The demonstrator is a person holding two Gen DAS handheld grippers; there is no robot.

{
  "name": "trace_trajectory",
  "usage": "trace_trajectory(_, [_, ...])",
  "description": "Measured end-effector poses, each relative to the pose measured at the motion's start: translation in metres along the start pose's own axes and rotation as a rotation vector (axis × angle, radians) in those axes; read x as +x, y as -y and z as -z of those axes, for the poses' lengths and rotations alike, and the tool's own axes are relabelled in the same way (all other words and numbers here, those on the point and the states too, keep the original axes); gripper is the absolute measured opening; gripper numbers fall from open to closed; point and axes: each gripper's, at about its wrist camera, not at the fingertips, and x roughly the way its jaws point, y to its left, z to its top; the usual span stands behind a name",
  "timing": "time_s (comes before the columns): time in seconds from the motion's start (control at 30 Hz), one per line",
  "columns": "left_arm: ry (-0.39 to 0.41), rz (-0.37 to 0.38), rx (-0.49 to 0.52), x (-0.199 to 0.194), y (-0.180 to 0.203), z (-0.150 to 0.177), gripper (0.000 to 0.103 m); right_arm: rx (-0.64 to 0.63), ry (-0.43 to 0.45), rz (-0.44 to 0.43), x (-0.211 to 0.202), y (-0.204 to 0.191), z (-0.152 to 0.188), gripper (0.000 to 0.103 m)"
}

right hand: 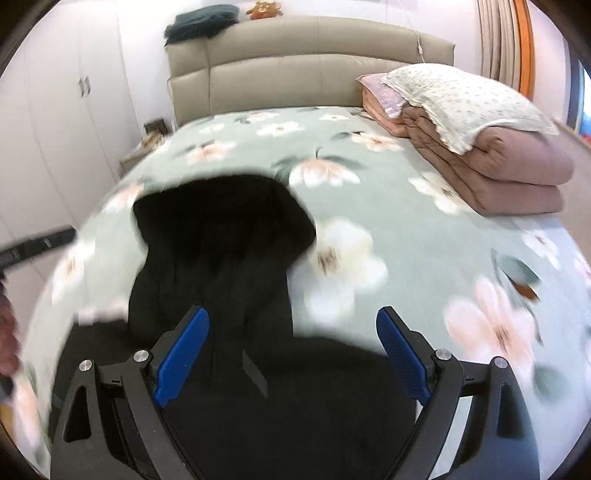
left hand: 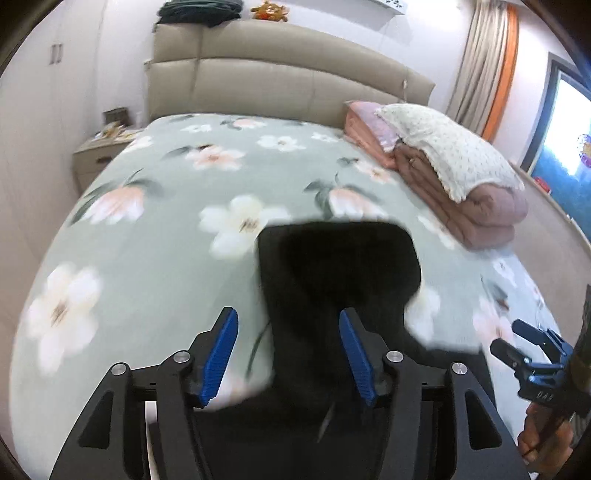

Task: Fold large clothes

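Left gripper [left hand: 289, 356]: blue fingers [left hand: 220, 363] parted to a medium gap, nothing pinched; the black garment [left hand: 340, 280] lies on the bed below and beyond the gap, its edge nearer the right finger, pads not pressing cloth. Right gripper [right hand: 292, 354]: fingers [right hand: 181, 360] spread wide, nothing held; the same black garment [right hand: 221, 236] sits under and past the left finger and runs across the near gap, while the right finger hangs over bare bedspread. Garment is a dark folded mass, a narrower part reaching toward the far end of the bed, a broader part at the near edge; frames are motion-blurred, folds hard to read. It rests on a green floral bedspread [left hand: 155, 221], about mid-bed, nearer the foot. In the left wrist view the right gripper [left hand: 508, 343] shows at the right edge with a hand [left hand: 543, 439] under it. Far right on the bed: a stack of folded pink quilts [right hand: 517, 173] topped by a white spotted pillow [right hand: 461, 96]. Far end: beige padded headboard [left hand: 280, 85] with dark folded cloth [left hand: 199, 13] and an orange plush toy [left hand: 269, 10] on top. Nightstand [left hand: 96, 155] at far left, curtain [left hand: 487, 62] at far right.
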Motion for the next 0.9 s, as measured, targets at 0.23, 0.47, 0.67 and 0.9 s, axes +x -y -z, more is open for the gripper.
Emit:
trace_trajectory(0.23, [-0.157, -0.086, 0.035, 0.122, 0.004, -0.035, 0.06, 0.098, -0.166, -0.084, 0.128, 0.031, -0.06, 0.091])
trace_trajectory(0.47, [-0.136, -0.037, -0.135, 0.135, -0.059, -0.031, 0.009, 0.156, -0.231, -0.177, 0.174, 0.054, -0.056, 0.007])
trace_trajectory(0.67, [-0.163, 0.081, -0.163, 0.121, -0.083, 0.001, 0.014, 0.032, -0.085, -0.169, 0.119, 0.041, -0.044, 0.006])
trace_trajectory(0.9, [-0.266, 0.016, 0.031, 0.155, -0.078, 0.043, 0.04, 0.055, -0.3, -0.142, 0.176, 0.046, 0.004, 0.014])
